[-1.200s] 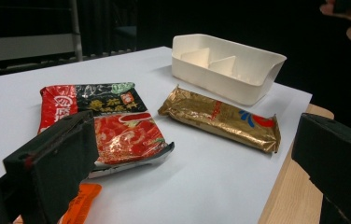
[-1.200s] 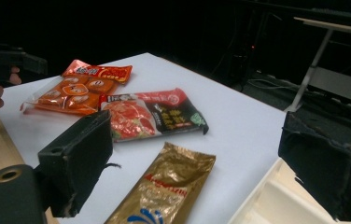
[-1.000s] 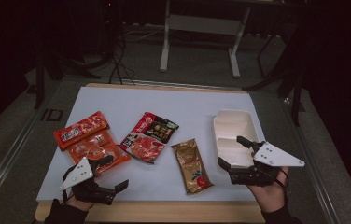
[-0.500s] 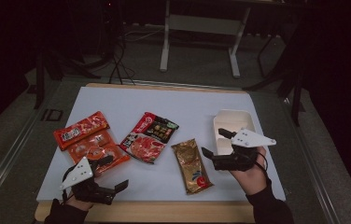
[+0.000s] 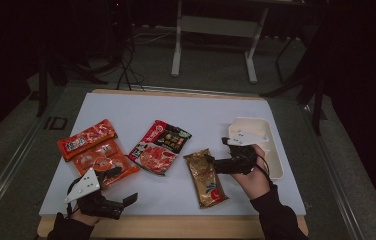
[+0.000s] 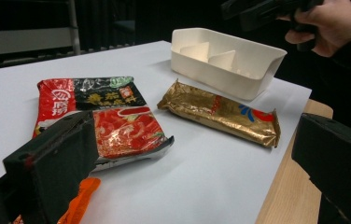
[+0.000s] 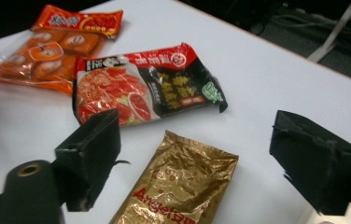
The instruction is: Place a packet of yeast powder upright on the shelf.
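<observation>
Jaws on my right gripper point(image 5: 215, 161) gape above the gold packet point(image 5: 205, 178); my left gripper point(image 5: 126, 199) rests open too.

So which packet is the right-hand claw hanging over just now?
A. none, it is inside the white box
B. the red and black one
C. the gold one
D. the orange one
C: the right claw is open above the top end of the gold packet.
</observation>
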Demonstrator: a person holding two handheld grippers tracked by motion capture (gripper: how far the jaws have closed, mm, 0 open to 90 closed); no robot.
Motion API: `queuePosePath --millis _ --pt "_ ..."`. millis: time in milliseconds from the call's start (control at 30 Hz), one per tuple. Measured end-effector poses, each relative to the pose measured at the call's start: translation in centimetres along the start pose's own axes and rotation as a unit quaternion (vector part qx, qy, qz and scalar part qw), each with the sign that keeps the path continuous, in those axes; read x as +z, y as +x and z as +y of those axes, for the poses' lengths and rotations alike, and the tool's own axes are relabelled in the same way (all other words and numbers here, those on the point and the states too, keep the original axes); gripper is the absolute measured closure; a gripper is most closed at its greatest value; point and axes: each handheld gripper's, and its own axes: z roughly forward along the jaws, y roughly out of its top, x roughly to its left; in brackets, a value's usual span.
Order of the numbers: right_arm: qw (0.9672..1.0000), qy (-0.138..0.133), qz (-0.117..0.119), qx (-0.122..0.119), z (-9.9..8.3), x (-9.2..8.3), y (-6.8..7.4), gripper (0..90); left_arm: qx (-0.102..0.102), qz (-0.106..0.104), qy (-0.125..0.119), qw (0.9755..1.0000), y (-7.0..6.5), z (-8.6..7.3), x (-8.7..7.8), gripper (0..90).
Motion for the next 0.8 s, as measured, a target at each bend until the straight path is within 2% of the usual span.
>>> queuePosePath --millis 67,167,233,333,433,600,667,800 --pt "0.9999 0.009 -0.008 0.005 0.0 0.7 0.1 18.1 0.001 0.000 0.000 1.0000 0.0 0.0 0.0 0.6" --pt "0.9996 0.024 -0.013 0.000 0.0 1.8 0.1 18.2 0.001 -0.001 -0.001 1.0000 -0.1 0.0 0.0 0.6" --pt "0.9994 0.030 -0.010 0.011 0.0 2.5 -0.1 18.7 0.000 -0.001 -0.001 1.0000 -0.1 0.0 0.0 0.6" --pt "0.9980 0.054 -0.032 0.012 0.0 3.7 -0.2 19.9 0.000 -0.001 -0.001 1.0000 0.0 0.0 0.0 0.6" --pt "0.9970 0.067 -0.035 0.016 -0.1 4.5 -0.2 21.3 0.000 -0.002 0.000 1.0000 0.0 0.0 0.0 0.6" --pt "0.9935 0.101 -0.043 0.029 -0.3 6.4 -0.3 23.2 -0.001 -0.002 0.000 1.0000 0.0 0.0 0.0 0.6" --pt "0.9920 0.111 -0.042 0.042 -0.4 7.0 -0.5 23.7 -0.001 -0.002 0.000 1.0000 0.0 0.0 -0.1 0.6" --pt "0.9886 0.132 -0.067 0.027 -0.8 8.2 -0.6 26.1 -0.002 -0.002 0.001 1.0000 0.1 0.0 0.0 0.6"
